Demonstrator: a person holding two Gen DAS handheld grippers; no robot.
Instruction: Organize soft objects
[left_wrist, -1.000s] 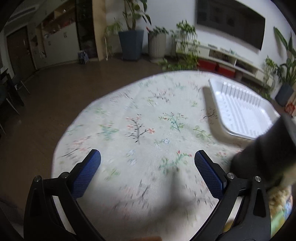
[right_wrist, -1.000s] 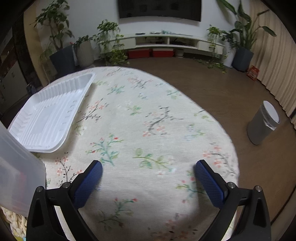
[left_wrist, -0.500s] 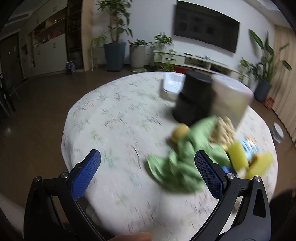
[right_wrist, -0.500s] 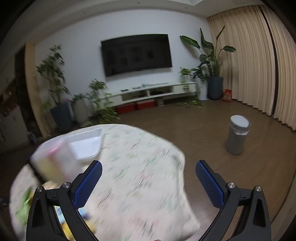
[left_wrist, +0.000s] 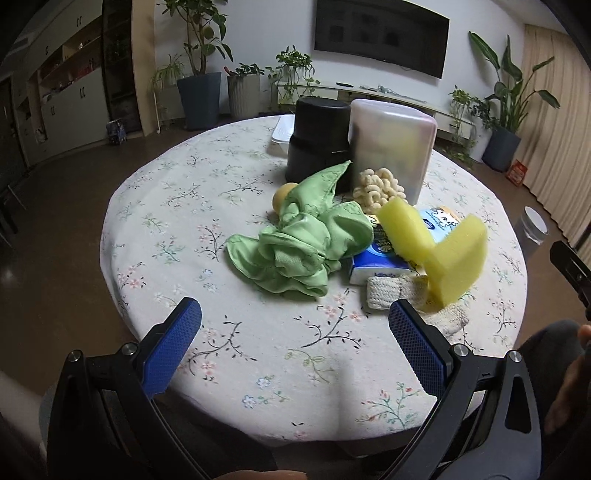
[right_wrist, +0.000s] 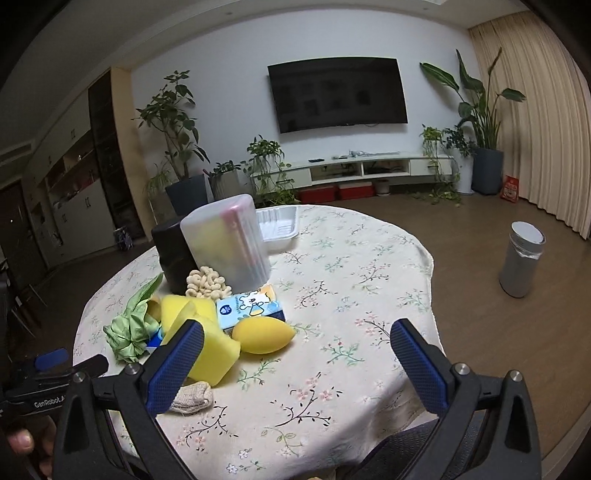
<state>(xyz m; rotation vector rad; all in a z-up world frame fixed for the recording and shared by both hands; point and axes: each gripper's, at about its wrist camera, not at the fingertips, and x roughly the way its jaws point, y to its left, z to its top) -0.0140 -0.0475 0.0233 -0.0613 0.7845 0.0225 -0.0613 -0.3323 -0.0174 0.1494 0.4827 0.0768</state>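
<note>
Round surface (left_wrist: 258, 369) wears a floral cloth. Behind it a dark TV (right_wrist: 338, 94) hangs on the white wall over a low white shelf (right_wrist: 369, 171), potted plants (right_wrist: 177, 147) either side. Grey bin (right_wrist: 522, 264) stands on the brown floor (right_wrist: 498, 332), beige curtains (right_wrist: 535, 122) right.

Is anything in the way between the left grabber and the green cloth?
No. The left gripper is open and hangs above the near edge of the table. Only bare flowered tablecloth lies between it and the green cloth.
</note>
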